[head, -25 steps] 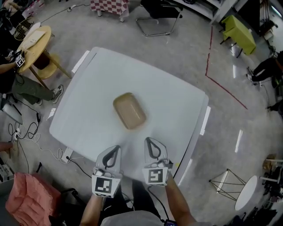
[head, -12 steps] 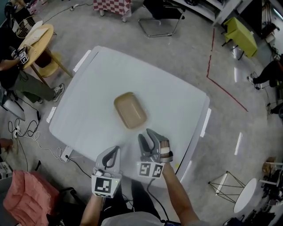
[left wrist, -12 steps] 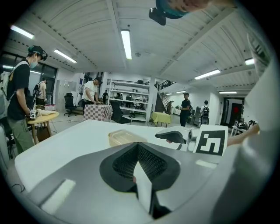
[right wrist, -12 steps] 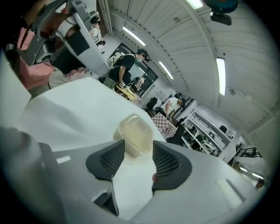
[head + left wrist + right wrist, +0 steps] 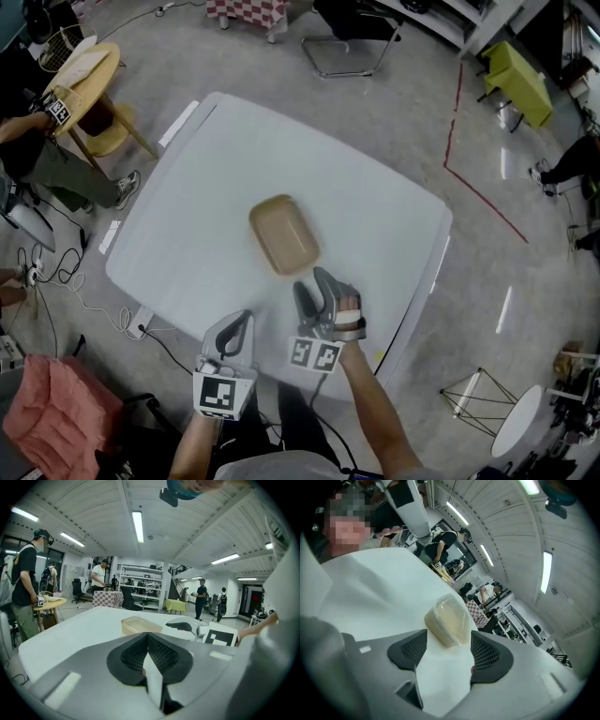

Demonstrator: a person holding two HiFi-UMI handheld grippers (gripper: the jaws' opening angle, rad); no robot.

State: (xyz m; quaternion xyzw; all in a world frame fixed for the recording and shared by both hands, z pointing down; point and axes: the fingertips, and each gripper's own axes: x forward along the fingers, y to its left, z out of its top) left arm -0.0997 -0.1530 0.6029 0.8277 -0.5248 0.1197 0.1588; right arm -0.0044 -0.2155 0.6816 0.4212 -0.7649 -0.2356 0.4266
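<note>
The box (image 5: pixel 284 234), tan and lidded, lies near the middle of the white tabletop (image 5: pixel 375 211). The right gripper (image 5: pixel 314 284) is low over the tabletop just beside the box's near end. Its jaws are wide apart and hold nothing. In the right gripper view the box sits just ahead of the jaws, its near end in line with the gap between them; whether it touches them cannot be told. The left gripper (image 5: pixel 236 325) hangs at the tabletop's near edge, apart from the box, its jaws pressed together on nothing.
</note>
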